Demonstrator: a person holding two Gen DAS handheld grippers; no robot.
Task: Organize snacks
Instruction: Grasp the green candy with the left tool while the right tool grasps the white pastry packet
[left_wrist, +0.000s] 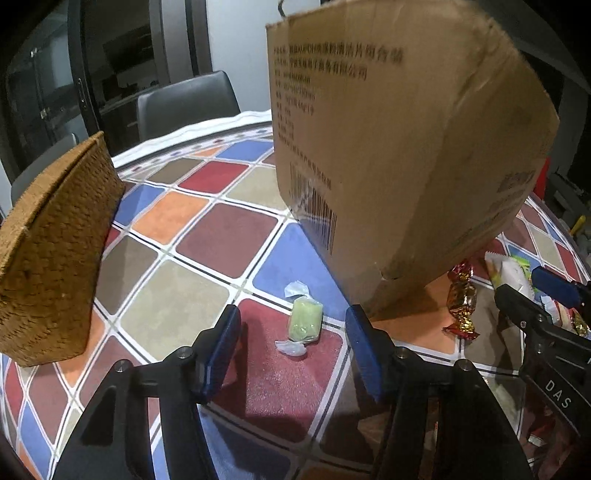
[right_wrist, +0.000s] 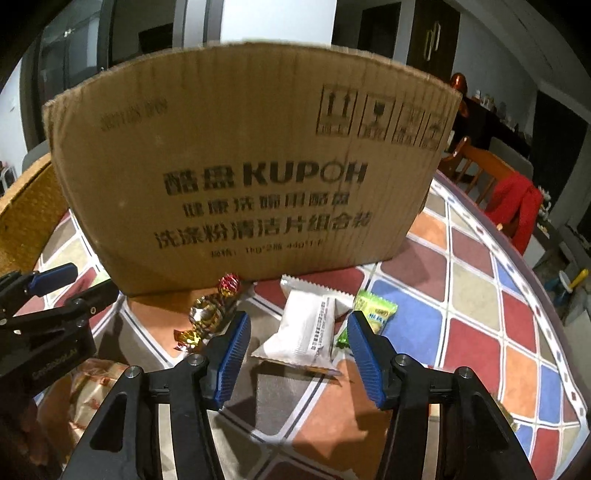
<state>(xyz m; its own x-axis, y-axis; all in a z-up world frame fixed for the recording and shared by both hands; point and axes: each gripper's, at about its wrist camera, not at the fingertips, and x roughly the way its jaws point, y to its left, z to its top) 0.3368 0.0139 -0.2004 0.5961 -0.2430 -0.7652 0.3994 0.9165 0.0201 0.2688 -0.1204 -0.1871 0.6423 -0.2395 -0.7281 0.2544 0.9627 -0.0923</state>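
Note:
A green candy in a clear wrapper (left_wrist: 305, 319) lies on the chequered tablecloth, between and just ahead of my open left gripper (left_wrist: 291, 314). A brown cardboard box (left_wrist: 399, 147) stands behind it, also filling the right wrist view (right_wrist: 251, 177). My open right gripper (right_wrist: 298, 321) hovers over a white snack packet (right_wrist: 306, 328). A green packet (right_wrist: 369, 312) lies to its right and red-gold foil candies (right_wrist: 210, 314) to its left; they also show in the left wrist view (left_wrist: 461, 299). The left gripper shows at the right wrist view's left edge (right_wrist: 55, 284).
A woven basket (left_wrist: 48, 258) stands at the left of the table. A dark chair (left_wrist: 184, 103) sits behind the table, a wooden chair with a red cloth (right_wrist: 513, 199) at the right. The table edge (right_wrist: 535, 288) curves along the right.

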